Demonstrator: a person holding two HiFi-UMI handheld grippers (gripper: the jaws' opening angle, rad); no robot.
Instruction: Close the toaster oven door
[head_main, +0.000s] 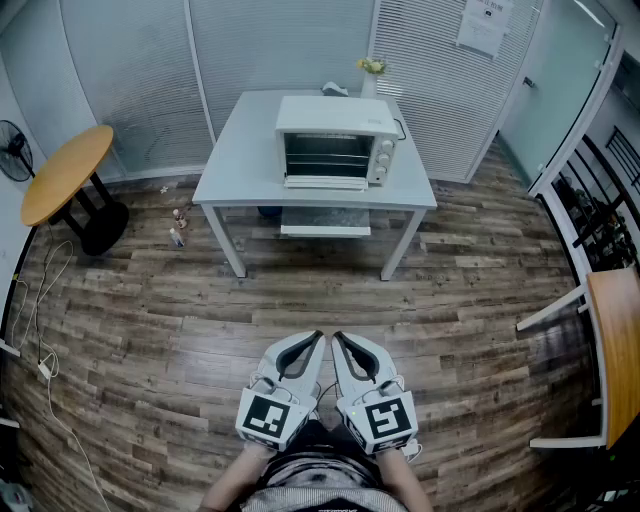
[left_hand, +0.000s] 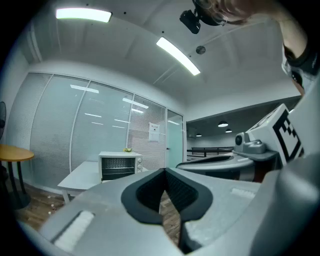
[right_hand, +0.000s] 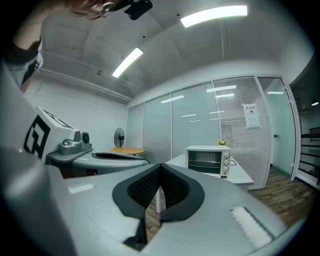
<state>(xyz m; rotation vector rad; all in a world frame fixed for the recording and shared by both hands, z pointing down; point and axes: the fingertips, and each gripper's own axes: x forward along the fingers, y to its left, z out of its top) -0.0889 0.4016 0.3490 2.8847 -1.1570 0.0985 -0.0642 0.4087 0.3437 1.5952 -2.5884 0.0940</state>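
Approach is the step in hand, as I judge it, because nothing touches the oven yet. The toaster oven (head_main: 335, 140) stands on the pale grey table (head_main: 240, 150) at the far side of the room, well apart from the person. Its door (head_main: 325, 183) seems to hang open: the wire racks inside are visible, and a white strip lies forward along the bottom front edge.

Both grippers are held low and close to the body, side by side, over the wooden floor (head_main: 150, 330). The left gripper (head_main: 318, 340) has its jaws pressed together with nothing between them, and the left gripper view shows this clearly. The right gripper (head_main: 338, 340) is the same, closed and empty, with its tip just beside the left one.

The next move, I think, asks the person to walk across the floor to the table front. Then one gripper should come under the free edge of the lowered door. A closed tip may be enough to lift and push the door upward until it meets the oven frame.
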